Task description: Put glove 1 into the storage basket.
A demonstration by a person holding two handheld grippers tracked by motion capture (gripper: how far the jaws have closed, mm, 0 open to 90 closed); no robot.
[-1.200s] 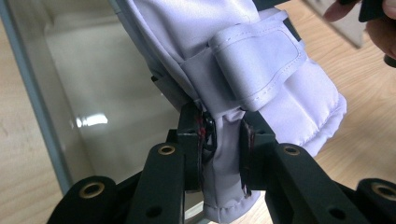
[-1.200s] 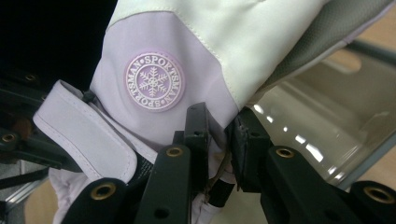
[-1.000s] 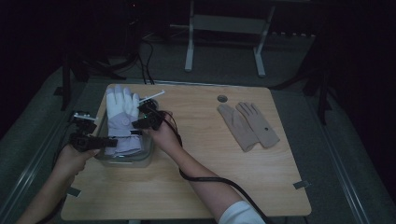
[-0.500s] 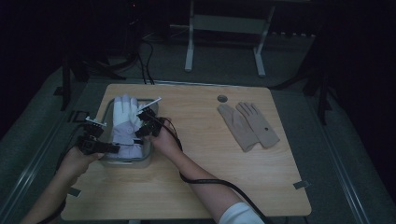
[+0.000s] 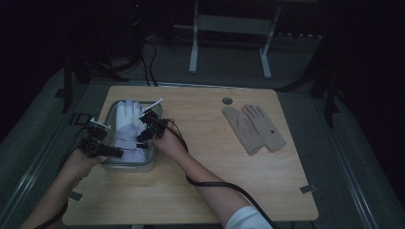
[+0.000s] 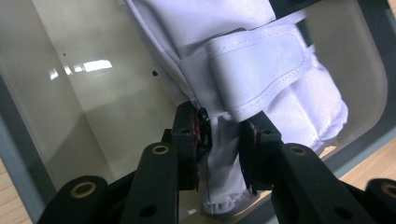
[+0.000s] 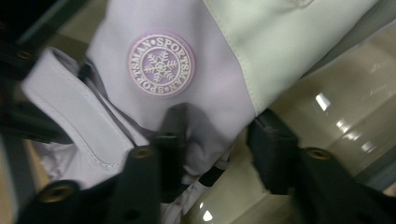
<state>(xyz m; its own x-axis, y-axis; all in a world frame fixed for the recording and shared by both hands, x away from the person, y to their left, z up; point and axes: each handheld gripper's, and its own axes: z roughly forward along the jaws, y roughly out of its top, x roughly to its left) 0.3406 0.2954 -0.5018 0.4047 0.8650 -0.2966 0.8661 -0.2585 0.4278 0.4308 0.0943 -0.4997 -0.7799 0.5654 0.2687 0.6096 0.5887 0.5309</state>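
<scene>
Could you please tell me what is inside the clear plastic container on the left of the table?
The clear plastic container holds a white padded ski glove with a lilac snowflake badge; the left gripper pinches its cuff. Anything beneath the glove is covered.

Dim high view with dark surroundings; close views brighter, softly blurred, with glare.

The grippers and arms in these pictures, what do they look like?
Both the left gripper and right gripper are black, with brass-coloured rivets and pale plates on top. A black cable trails along the right forearm, which ends in a white sleeve.
</scene>
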